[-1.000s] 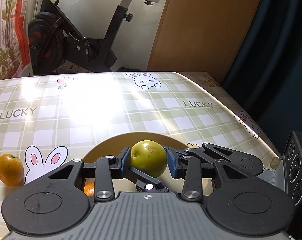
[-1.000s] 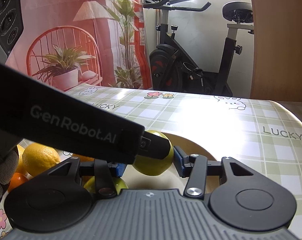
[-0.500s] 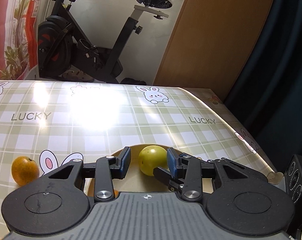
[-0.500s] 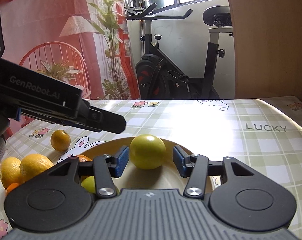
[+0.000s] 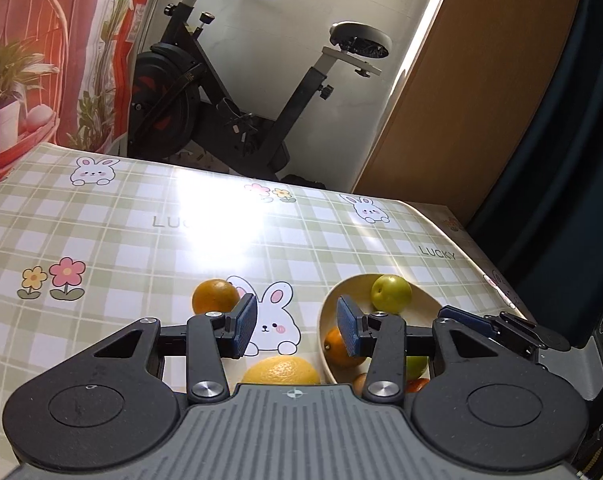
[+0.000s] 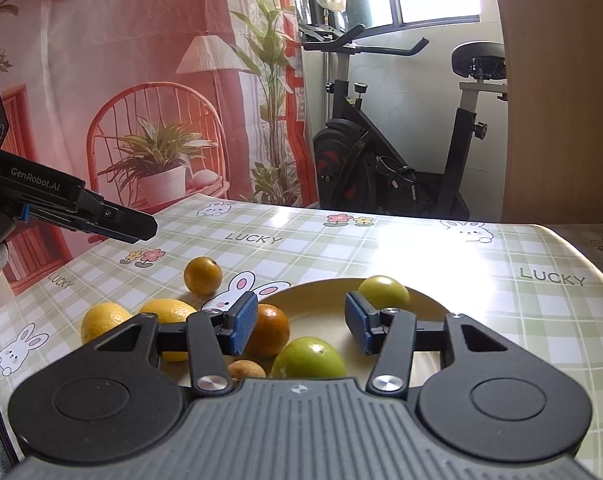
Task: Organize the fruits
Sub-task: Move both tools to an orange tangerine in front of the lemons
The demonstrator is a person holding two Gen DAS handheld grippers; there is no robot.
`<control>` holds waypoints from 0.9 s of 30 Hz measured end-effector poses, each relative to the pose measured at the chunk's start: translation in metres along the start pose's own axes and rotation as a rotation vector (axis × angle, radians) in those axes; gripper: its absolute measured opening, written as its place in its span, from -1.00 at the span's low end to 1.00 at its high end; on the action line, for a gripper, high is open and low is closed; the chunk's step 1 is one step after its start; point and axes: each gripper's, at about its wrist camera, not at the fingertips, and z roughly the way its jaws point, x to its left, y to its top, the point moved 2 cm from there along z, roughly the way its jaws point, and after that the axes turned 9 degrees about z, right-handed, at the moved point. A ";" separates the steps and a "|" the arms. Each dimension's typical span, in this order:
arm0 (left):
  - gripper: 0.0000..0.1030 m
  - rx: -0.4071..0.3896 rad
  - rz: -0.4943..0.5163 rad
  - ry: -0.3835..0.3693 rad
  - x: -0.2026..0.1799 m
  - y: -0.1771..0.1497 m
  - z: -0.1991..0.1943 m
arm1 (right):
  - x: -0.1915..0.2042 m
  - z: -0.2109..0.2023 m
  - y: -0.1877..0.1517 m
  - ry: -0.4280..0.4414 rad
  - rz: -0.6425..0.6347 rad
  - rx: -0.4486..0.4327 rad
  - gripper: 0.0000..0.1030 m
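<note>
Now: both grippers empty, jaws apart. Left gripper (image 5: 297,328) hovers near loose orange (image 5: 215,295) on tablecloth, left of bowl (image 5: 429,300); green fruit (image 5: 391,293) rests at bowl's far side. Right gripper (image 6: 301,322) over bowl. You face round, firm, smooth-skinned fruit, likely light, apt to roll. Take it across widest middle, pads level.

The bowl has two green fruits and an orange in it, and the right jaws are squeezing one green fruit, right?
Not quite. The bowl does hold two green fruits and an orange, but the right wrist view shows the right gripper with jaws open, gripping nothing.
</note>
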 end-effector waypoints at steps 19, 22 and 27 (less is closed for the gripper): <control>-0.09 0.023 -0.035 -0.031 0.027 -0.055 -0.026 | 0.110 0.050 -0.055 0.206 -0.273 0.270 0.03; -0.09 0.028 -0.062 -0.042 0.026 -0.063 -0.027 | 0.112 0.058 -0.062 0.201 -0.290 0.291 0.03; -0.09 0.043 -0.132 -0.059 0.027 -0.076 -0.027 | 0.109 0.066 -0.071 0.194 -0.293 0.311 -0.04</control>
